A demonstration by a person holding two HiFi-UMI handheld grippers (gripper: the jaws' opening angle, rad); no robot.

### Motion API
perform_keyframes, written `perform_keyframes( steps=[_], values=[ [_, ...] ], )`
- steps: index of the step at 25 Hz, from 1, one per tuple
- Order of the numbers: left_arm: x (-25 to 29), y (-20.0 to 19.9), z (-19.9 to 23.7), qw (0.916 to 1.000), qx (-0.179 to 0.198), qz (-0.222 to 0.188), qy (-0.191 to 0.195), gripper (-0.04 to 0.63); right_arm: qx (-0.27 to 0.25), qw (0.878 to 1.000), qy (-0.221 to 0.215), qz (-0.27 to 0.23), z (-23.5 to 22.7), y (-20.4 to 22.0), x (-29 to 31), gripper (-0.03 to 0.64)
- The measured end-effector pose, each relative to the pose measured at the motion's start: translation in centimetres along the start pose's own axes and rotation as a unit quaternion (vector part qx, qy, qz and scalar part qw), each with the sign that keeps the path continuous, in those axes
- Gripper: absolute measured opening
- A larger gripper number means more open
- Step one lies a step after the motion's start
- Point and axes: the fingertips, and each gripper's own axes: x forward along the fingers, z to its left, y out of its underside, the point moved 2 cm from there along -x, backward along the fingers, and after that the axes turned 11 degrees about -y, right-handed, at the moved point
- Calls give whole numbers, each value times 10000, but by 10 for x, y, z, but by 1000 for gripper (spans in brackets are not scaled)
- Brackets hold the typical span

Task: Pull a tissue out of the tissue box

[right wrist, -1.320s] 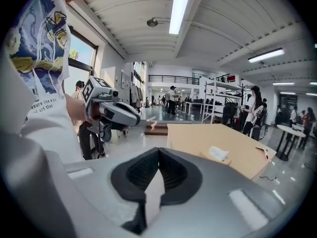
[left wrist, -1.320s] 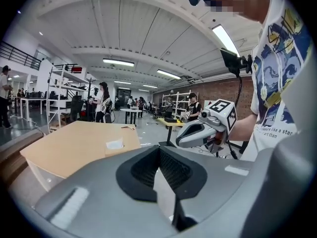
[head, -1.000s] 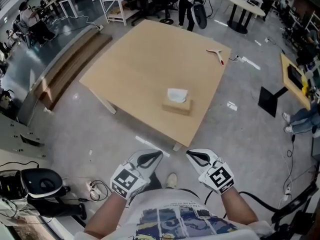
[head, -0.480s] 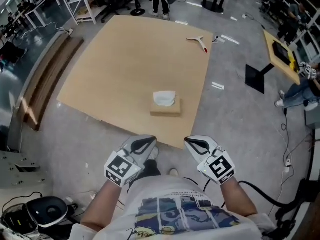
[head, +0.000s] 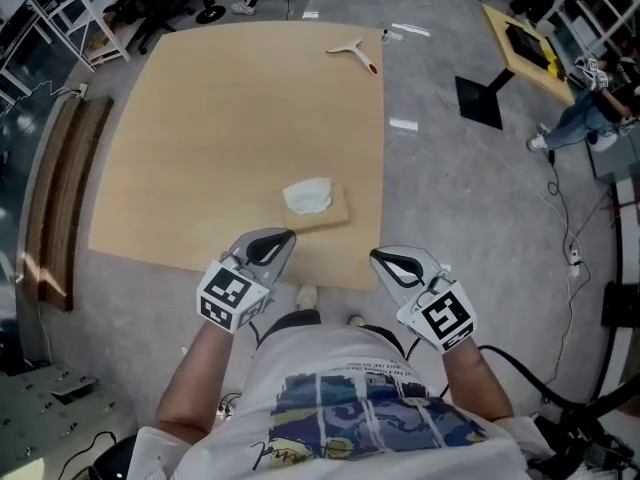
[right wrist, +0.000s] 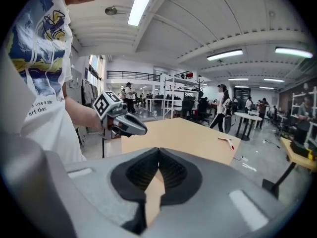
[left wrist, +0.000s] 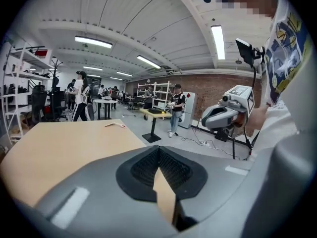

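With left gripper (head: pixel 283 238) and right gripper (head: pixel 380 259) both closed and empty, jabbing the tissue (head: pixel 306 196) at twelve o'clock could merely shove its tissue box (head: pixel 337 213).

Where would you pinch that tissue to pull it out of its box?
Probably the puffed white tuft of the tissue that stands out of the top of the tissue box. Come from above, since the box lies flat on the table with its opening upward.
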Motion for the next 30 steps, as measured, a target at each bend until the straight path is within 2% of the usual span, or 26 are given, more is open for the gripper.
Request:
perform_keyframes(
  steps=[8, 13, 18, 24, 30],
  values=[
    [57, 39, 47, 9981, 208, 469, 346, 38, 581, 9947, 846, 100, -7, 18, -7, 3],
    [89, 52, 67, 9967, 233, 649, 417, 71, 765, 9892, 1232, 191, -8, 30, -15, 3],
    [117, 64, 81, 9953, 350, 812, 398, 124, 903, 9838, 1512, 325, -5, 37, -27, 3],
    [144, 90, 92, 9898, 363, 1241, 598, 193, 1087, 9780, 1722, 456, -2, 39, -33, 3],
    [159, 103, 91, 9848, 287, 1514, 798, 210, 1150, 9762, 1757, 537, 0, 42, -36, 3]
  ],
)
